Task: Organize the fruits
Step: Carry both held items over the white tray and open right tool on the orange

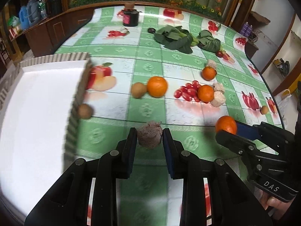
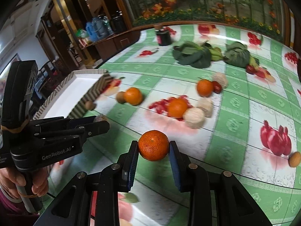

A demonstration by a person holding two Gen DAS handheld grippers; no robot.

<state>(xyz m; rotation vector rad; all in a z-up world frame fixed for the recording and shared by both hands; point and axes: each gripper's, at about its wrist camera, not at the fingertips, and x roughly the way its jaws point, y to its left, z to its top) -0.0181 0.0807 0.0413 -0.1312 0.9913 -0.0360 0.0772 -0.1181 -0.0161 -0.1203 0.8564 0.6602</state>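
Observation:
My left gripper (image 1: pixel 150 137) is shut on a brownish, rough round fruit (image 1: pixel 150 136) held above the table. It shows from the side in the right wrist view (image 2: pixel 99 121). My right gripper (image 2: pixel 153 148) is shut on an orange (image 2: pixel 153 145), which also shows at the right in the left wrist view (image 1: pixel 226 124). A white tray (image 1: pixel 37 101) with a striped rim lies at the left. Loose on the table are three oranges (image 1: pixel 157 86) (image 1: pixel 205 93) (image 1: pixel 208 73), two kiwis (image 1: pixel 138 90) (image 1: pixel 85 111) and pale rough fruits (image 1: pixel 218 98).
Leafy greens (image 1: pixel 175 36) and a dark jar (image 1: pixel 130 17) lie at the far side. A small tan fruit (image 1: pixel 264 109) sits near the right table edge. A wooden counter (image 1: pixel 47 28) stands behind the table at the left.

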